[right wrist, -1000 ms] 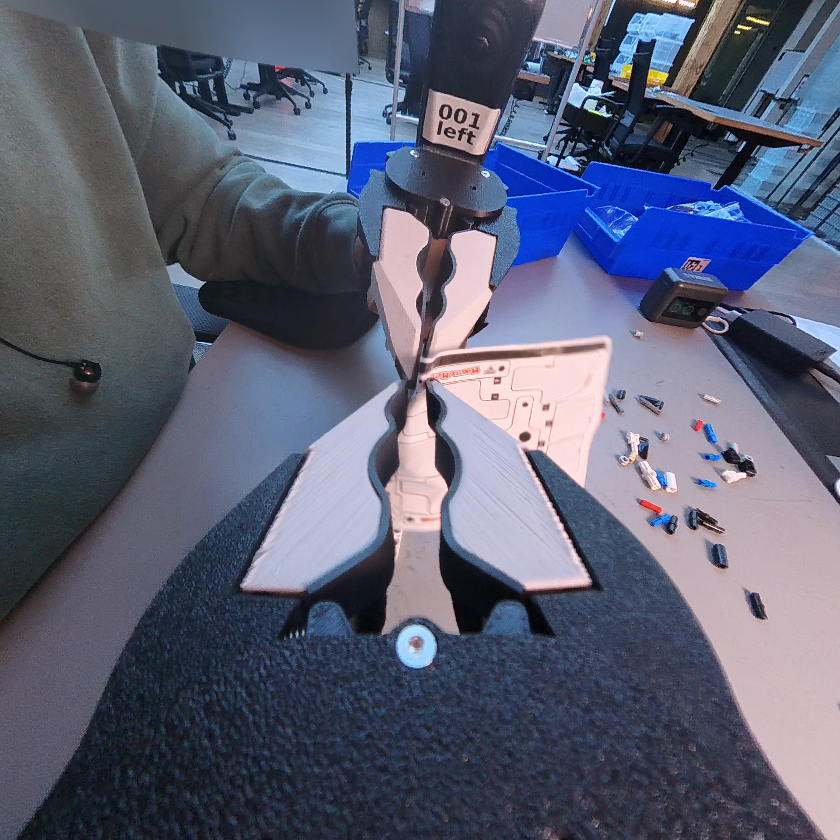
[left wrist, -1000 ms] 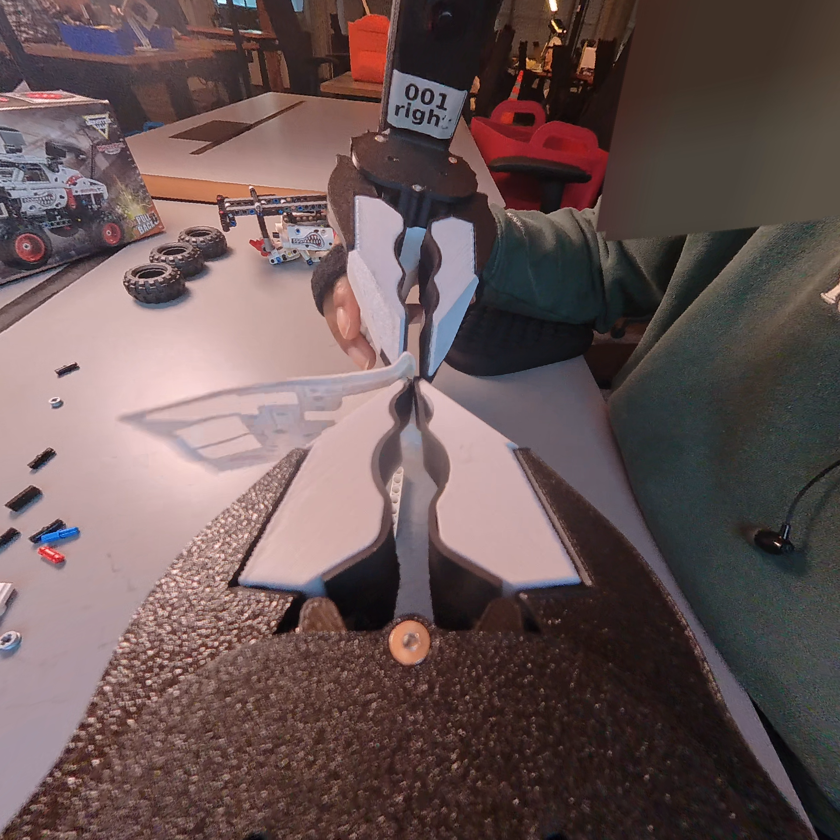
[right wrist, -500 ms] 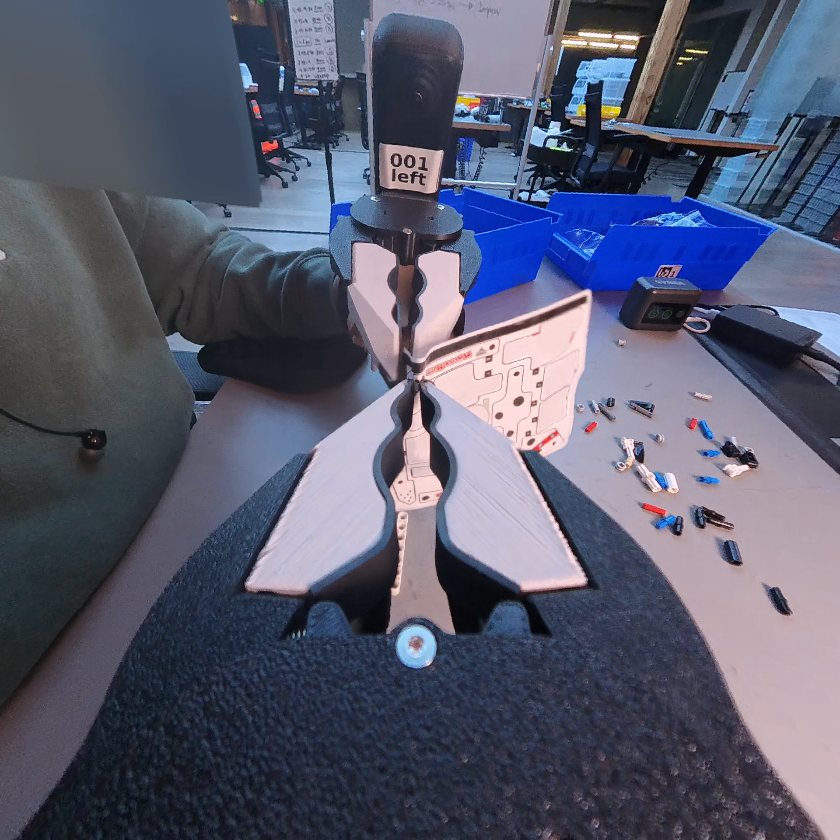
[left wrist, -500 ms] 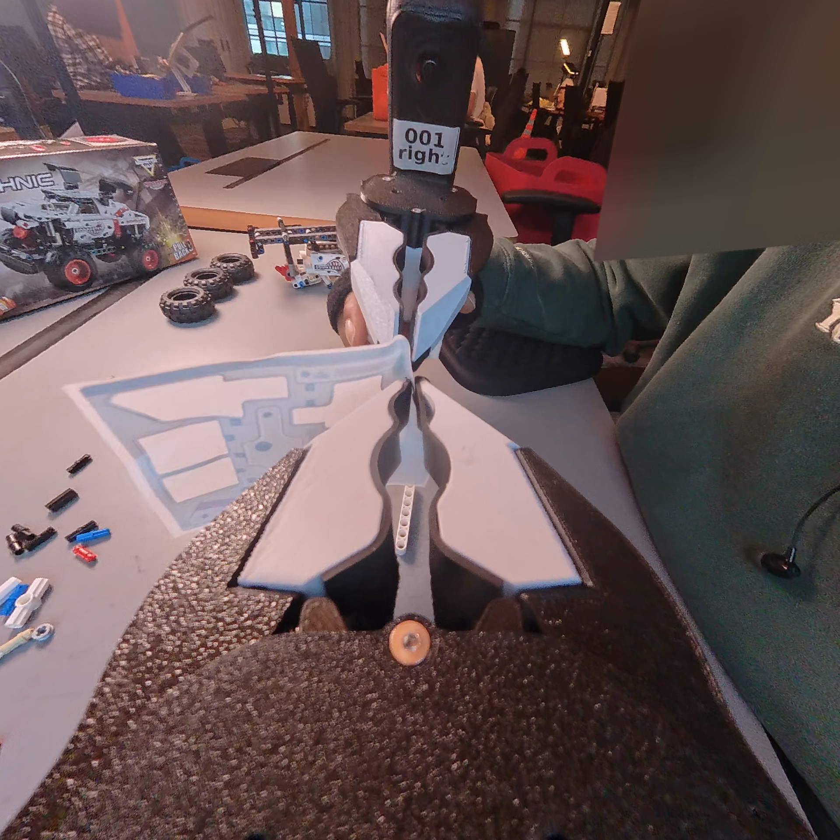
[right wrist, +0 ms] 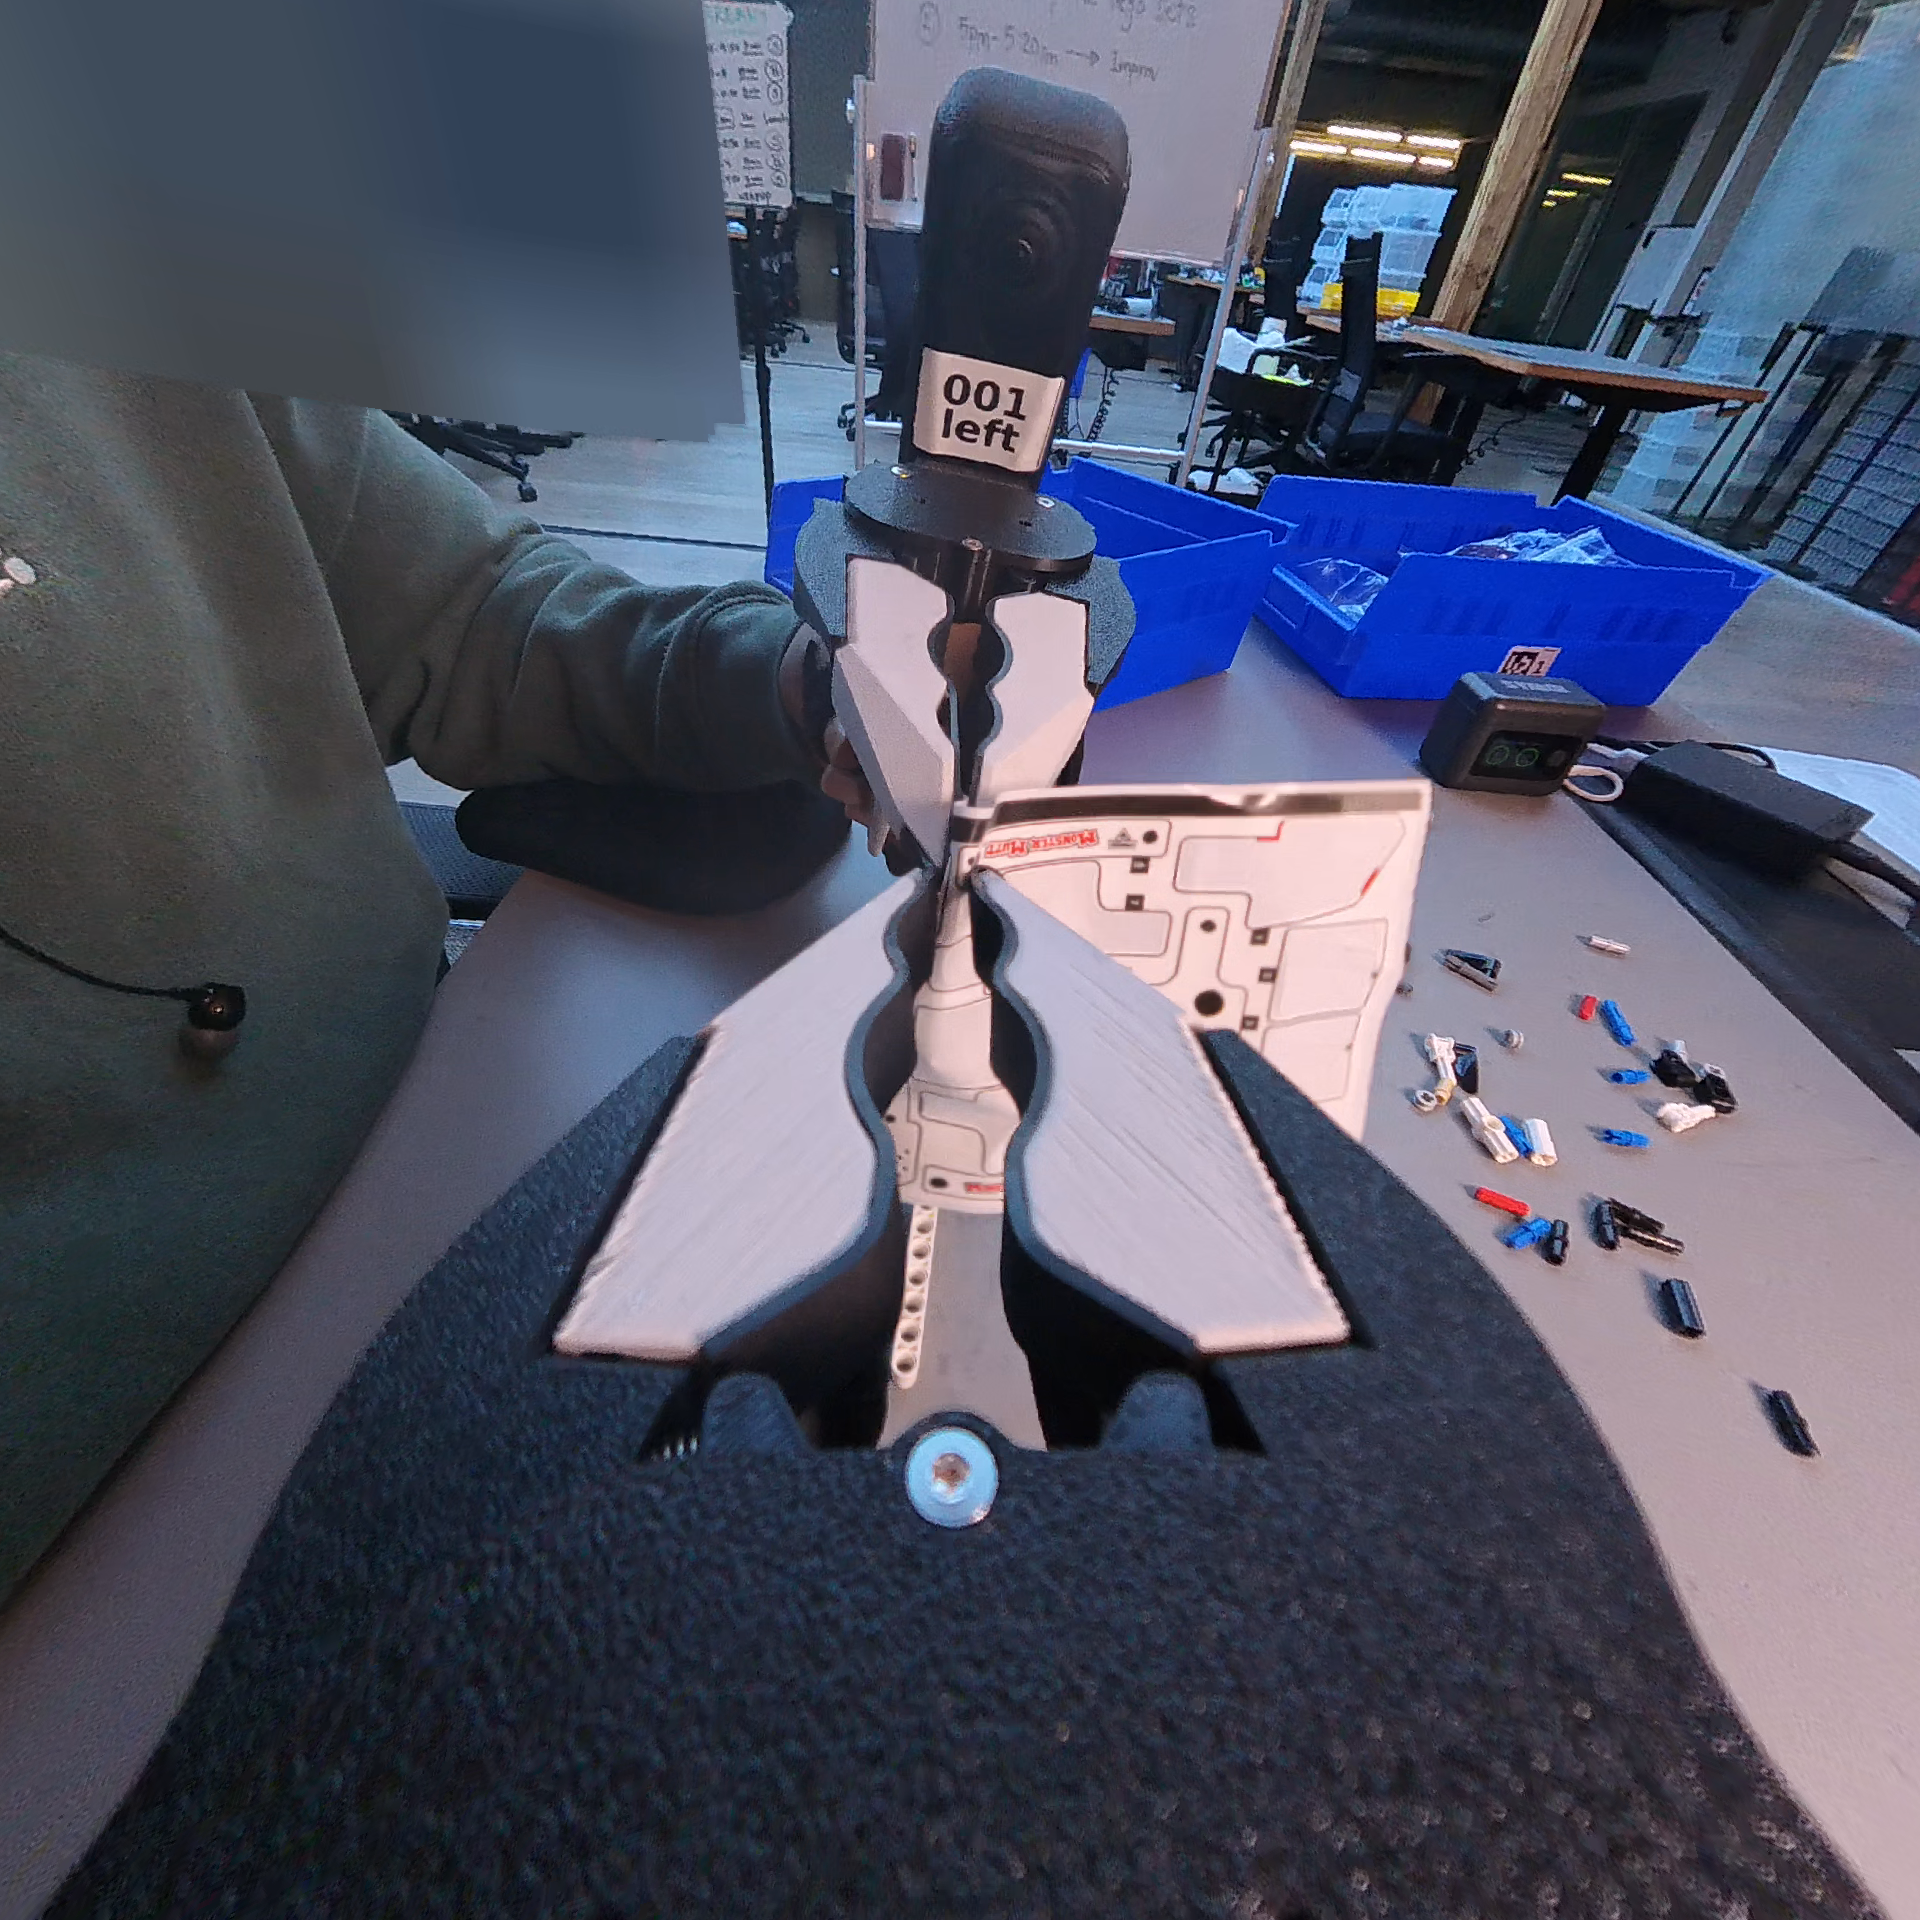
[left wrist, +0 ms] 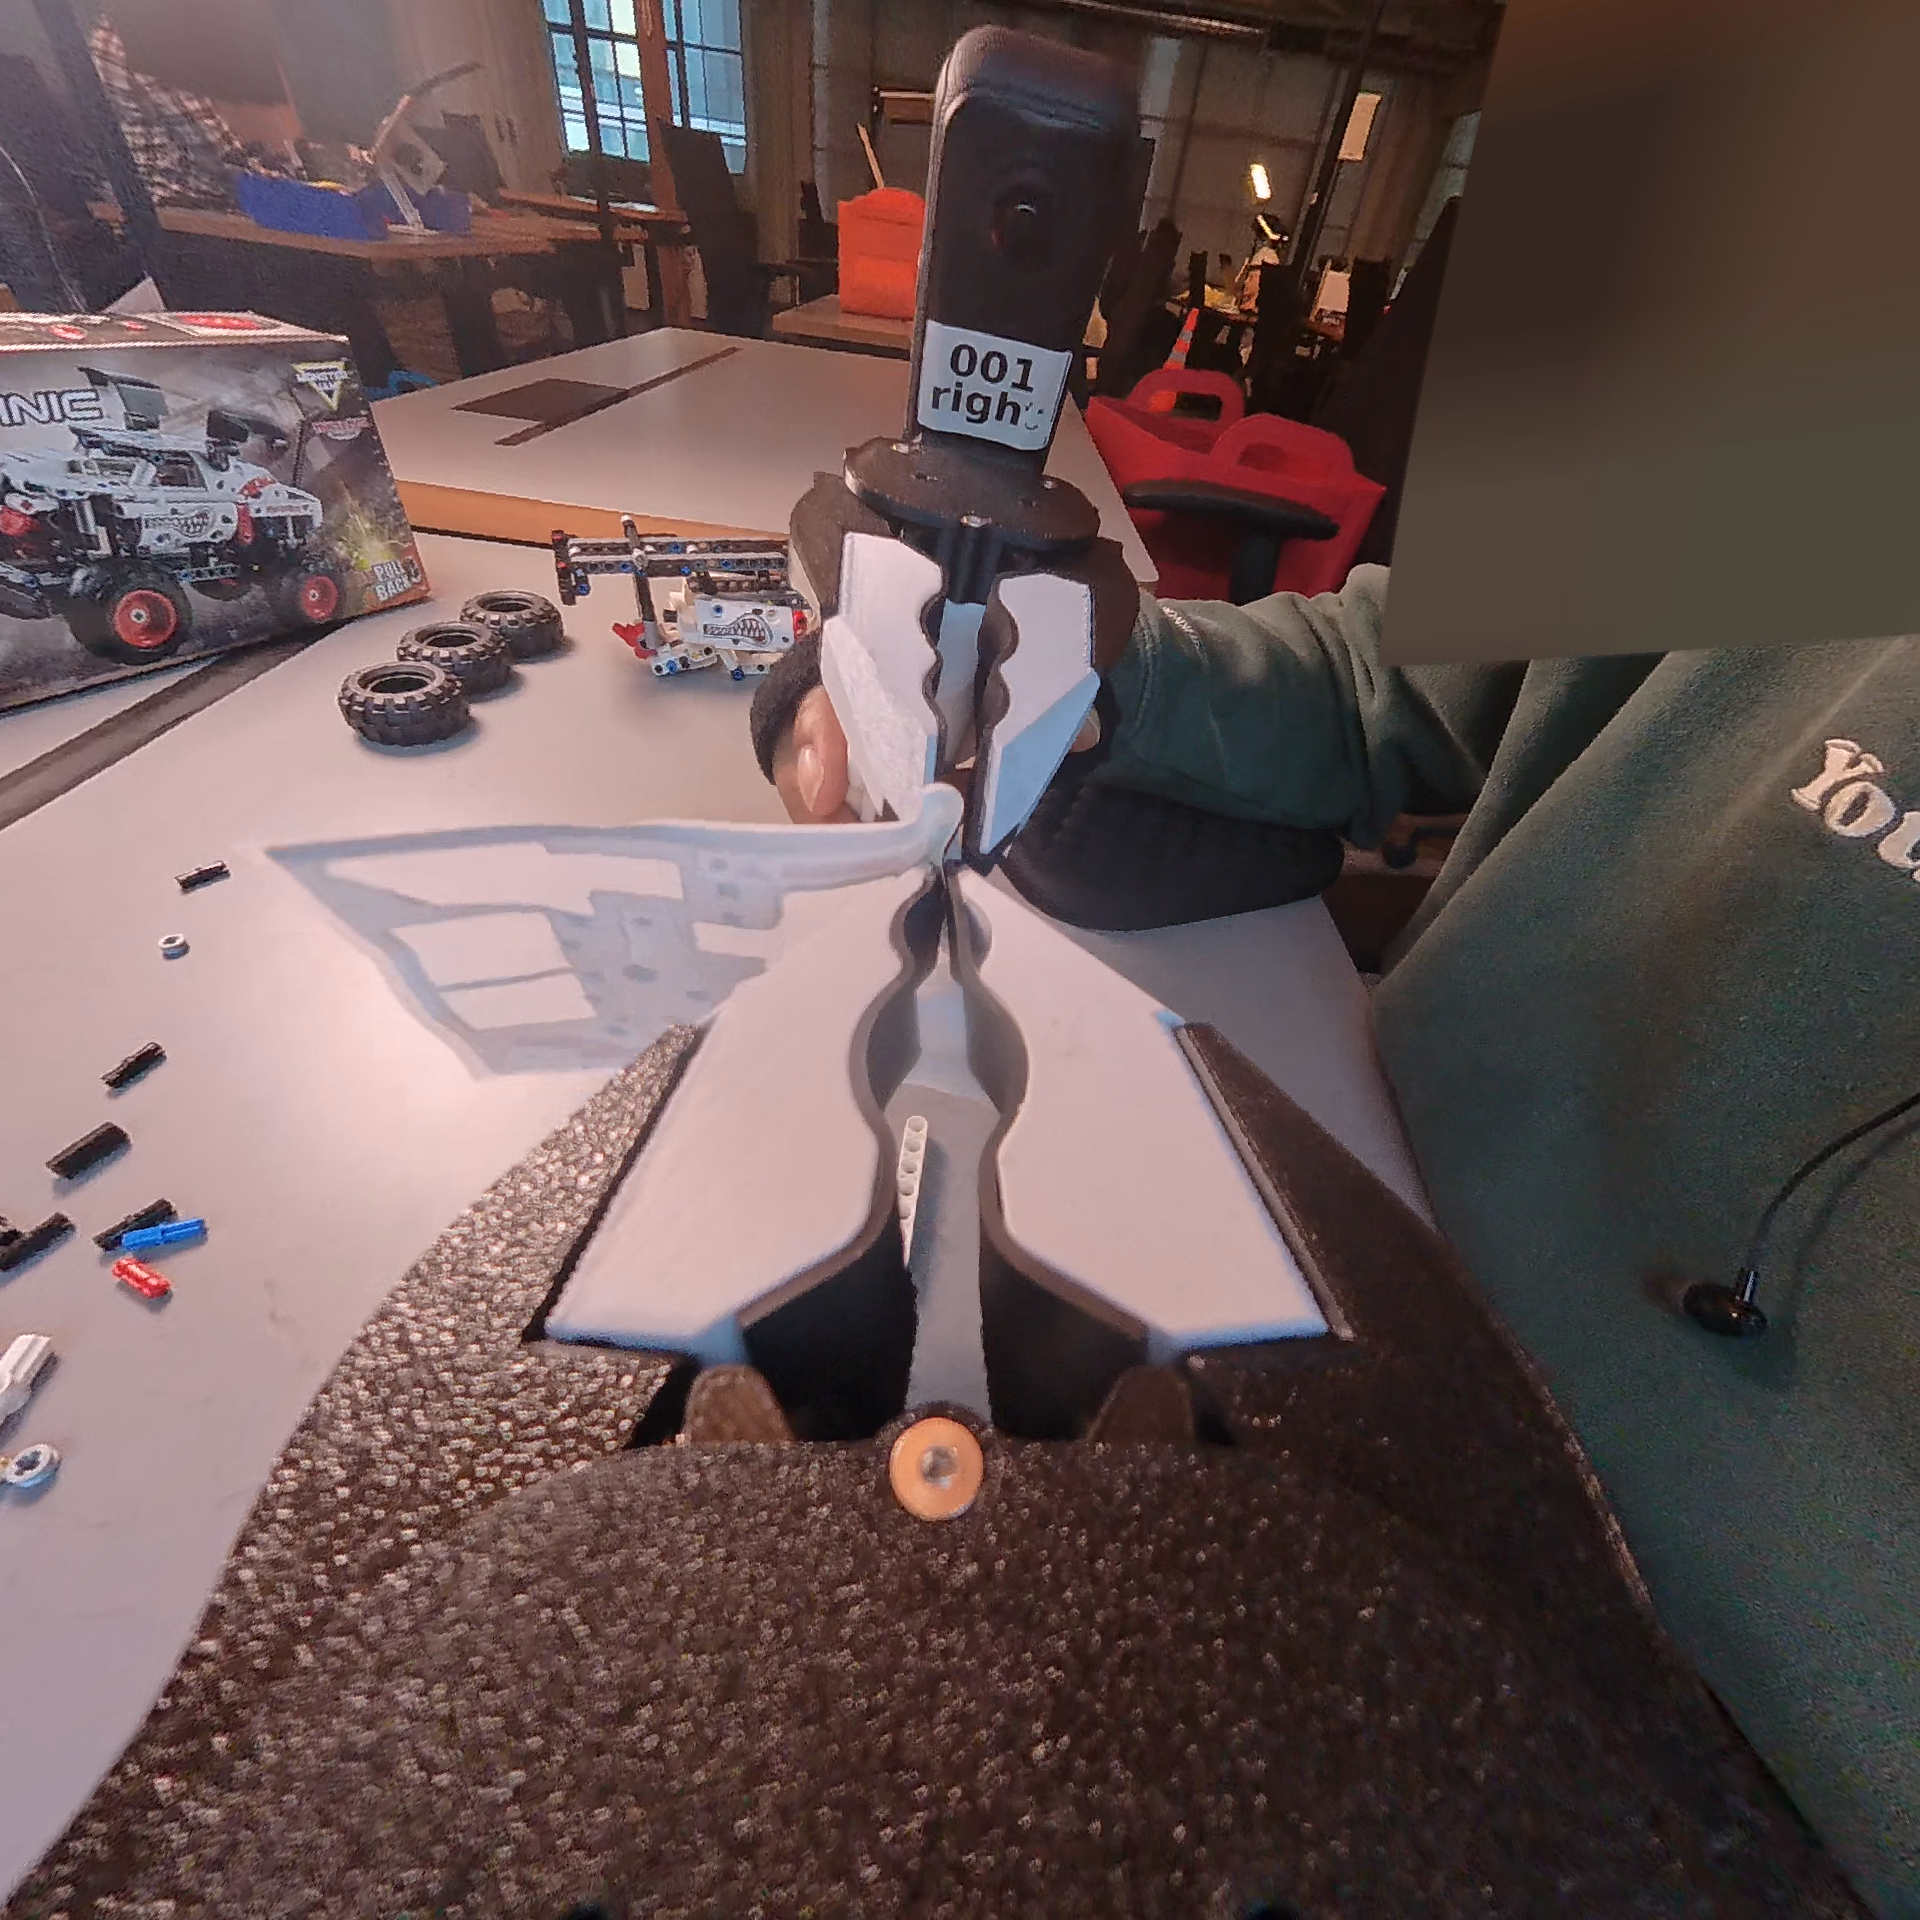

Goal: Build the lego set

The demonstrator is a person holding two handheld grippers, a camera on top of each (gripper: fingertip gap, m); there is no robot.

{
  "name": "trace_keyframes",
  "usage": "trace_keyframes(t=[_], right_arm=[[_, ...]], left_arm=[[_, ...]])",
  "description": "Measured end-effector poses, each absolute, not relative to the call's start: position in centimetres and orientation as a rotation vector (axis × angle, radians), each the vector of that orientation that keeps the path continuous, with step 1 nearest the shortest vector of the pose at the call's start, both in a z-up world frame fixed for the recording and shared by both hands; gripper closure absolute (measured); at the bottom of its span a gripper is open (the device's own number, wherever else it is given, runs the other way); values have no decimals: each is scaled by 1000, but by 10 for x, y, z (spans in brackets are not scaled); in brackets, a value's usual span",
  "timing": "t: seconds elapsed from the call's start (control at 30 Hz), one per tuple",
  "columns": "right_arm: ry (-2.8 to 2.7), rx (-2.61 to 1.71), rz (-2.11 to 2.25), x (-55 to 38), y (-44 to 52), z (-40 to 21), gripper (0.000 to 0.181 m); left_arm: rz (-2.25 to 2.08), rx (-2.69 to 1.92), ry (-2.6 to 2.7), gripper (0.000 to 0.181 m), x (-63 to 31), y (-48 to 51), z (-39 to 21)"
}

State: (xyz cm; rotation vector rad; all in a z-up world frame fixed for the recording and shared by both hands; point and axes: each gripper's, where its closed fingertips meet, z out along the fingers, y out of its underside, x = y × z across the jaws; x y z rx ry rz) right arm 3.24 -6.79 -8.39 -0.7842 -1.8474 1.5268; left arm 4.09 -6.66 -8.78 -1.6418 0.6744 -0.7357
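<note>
Broadly, the grey counter (left wrist: 312, 1091) runs wide and mostly bare on the far side of the tongs, while its near edge sits close beside the person's green sleeve (left wrist: 1278, 717) and chest. At the back left in the left wrist view stands the box (left wrist: 177, 499), with three tyres (left wrist: 452, 665) in a row before it and the part-built truck (left wrist: 717, 613) just beside them. In the right wrist view two blue bins (right wrist: 1496, 603) line the far edge, with a small black device (right wrist: 1512, 727) and a black power brick near them.

Both tongs meet tip to tip above the counter, near its edge by the person. The left tongs (left wrist: 943, 873) are narrowed on one corner of the sheet (right wrist: 1247, 935), and the right tongs (right wrist: 956, 868) pinch the same corner from the other side. The sheet is white with grey outlined shapes and small red marks; it curls at the gripped corner and hangs out over open counter, casting a shadow below. A white holed beam (right wrist: 914, 1299) shows beneath, between the right tongs' fingers; whether it lies on the counter cannot be told.

Small loose pieces (right wrist: 1558, 1143), black, blue, red and white, are scattered well apart from the sheet.
</note>
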Motion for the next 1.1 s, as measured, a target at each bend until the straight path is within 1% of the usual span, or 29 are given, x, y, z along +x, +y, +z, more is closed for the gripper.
trace_keyframes(t=[0.63,1.0,1.07,1.1], right_arm=[[-1925,-824,1538,36,-64,-95,180],[-1870,-832,1556,38,-53,-87,181],[-1874,-830,1531,37,-52,-89,172],[-1873,-828,1529,36,-53,-89,172]], left_arm=[[-710,-1713,691,181,42,-64,-101],[-697,-1713,677,181,35,-65,-98],[-696,-1712,676,181,35,-65,-98],[-695,-1711,676,181,35,-65,-98]])
